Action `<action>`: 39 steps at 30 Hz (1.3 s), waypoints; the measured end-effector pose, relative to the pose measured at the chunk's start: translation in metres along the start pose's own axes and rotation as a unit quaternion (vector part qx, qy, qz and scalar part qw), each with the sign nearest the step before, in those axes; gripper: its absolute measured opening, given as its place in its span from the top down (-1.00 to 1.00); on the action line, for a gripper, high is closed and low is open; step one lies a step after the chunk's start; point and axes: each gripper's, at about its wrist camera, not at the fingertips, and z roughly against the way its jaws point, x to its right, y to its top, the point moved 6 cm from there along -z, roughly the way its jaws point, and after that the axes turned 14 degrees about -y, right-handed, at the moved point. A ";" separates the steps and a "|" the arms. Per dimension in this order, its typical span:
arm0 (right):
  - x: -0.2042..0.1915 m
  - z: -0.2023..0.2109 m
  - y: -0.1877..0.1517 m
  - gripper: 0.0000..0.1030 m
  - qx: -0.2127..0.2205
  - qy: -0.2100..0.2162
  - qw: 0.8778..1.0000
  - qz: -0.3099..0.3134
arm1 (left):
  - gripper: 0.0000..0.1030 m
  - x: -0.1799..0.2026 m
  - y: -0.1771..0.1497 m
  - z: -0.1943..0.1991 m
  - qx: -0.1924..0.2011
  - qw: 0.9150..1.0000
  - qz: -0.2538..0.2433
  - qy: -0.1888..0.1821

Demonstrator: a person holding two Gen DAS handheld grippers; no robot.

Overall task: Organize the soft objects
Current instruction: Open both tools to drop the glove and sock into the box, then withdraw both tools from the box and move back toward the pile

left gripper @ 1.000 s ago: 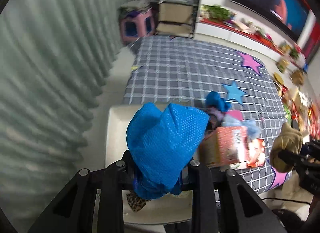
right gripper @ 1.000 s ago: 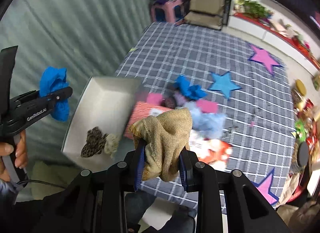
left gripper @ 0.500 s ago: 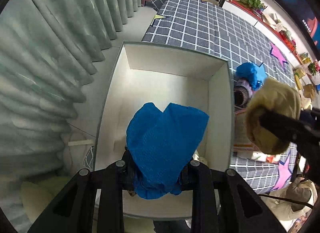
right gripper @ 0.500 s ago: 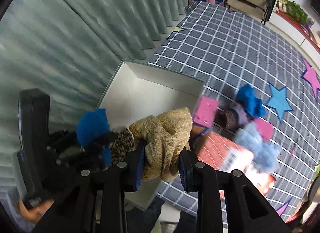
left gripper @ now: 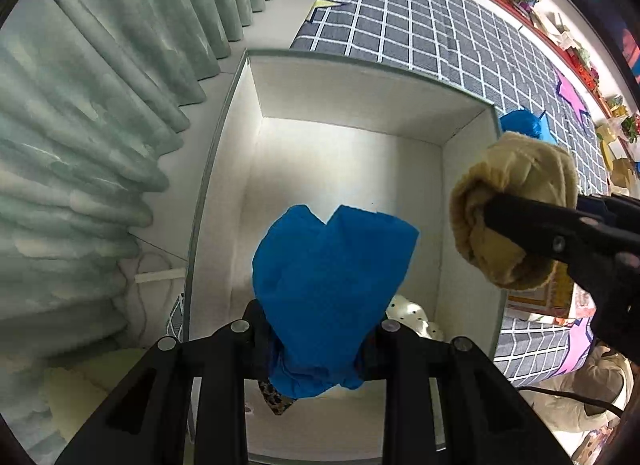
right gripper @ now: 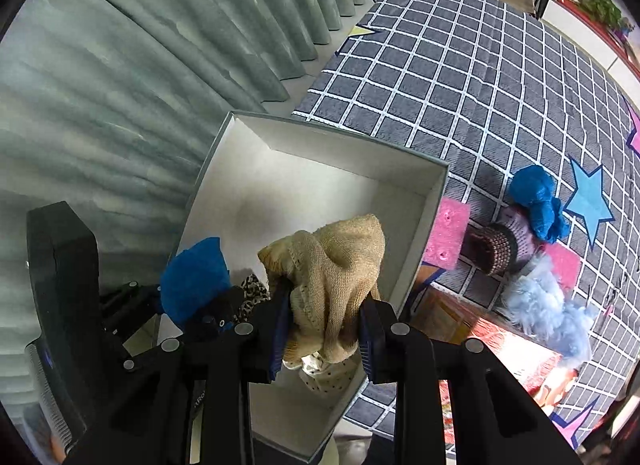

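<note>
Over the white box [left gripper: 344, 113], left gripper [left gripper: 316, 329] clamps the blue cloth [left gripper: 332, 277] and right gripper [right gripper: 324, 329] clamps the tan knit [right gripper: 332, 277], both pointed downward, presumably for release inside.

Bright blue dimpled cloth [left gripper: 332, 285] fills the black left gripper [left gripper: 320, 345]. Beneath it, a white box [left gripper: 344, 105] with a grey-green rim holds a leopard-print scrap [right gripper: 252, 297] and a cream piece with dark dots [left gripper: 412, 319]. A tan knitted cloth [right gripper: 336, 277] sits in the black right gripper [right gripper: 324, 329], whose pads are blue. Beyond: grey rug with white grid [right gripper: 460, 65], blue star [right gripper: 590, 201], pink sponge [right gripper: 446, 231], pale blue fluff [right gripper: 548, 305], pale green curtain [left gripper: 80, 125].
</note>
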 end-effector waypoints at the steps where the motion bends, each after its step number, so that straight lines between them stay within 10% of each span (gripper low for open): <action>1: -0.002 -0.003 0.000 0.40 -0.003 0.000 1.000 0.001 | 0.41 0.000 0.000 -0.001 -0.002 1.000 -0.003 0.002; 6: -0.006 -0.003 0.000 0.38 -0.001 0.006 1.000 -0.004 | 0.18 -0.001 0.003 -0.005 -0.002 1.000 -0.012 0.003; 9: -0.005 -0.003 0.000 -0.31 -0.001 0.017 1.000 -0.011 | -0.61 0.000 0.004 -0.006 0.001 1.000 -0.014 -0.010; 13: 0.004 0.010 -0.001 -1.00 0.019 0.003 1.000 -0.023 | -0.88 0.002 0.007 -0.003 0.018 0.999 -0.013 -0.028; 27: 0.119 0.111 -0.086 -1.00 0.124 -0.044 0.981 -0.139 | -0.99 0.088 0.036 0.064 0.084 0.988 -0.101 -0.080; 39: 0.249 0.129 -0.196 -1.00 0.123 -0.077 0.978 -0.147 | -0.99 0.294 -0.008 0.060 0.064 0.983 -0.166 -0.046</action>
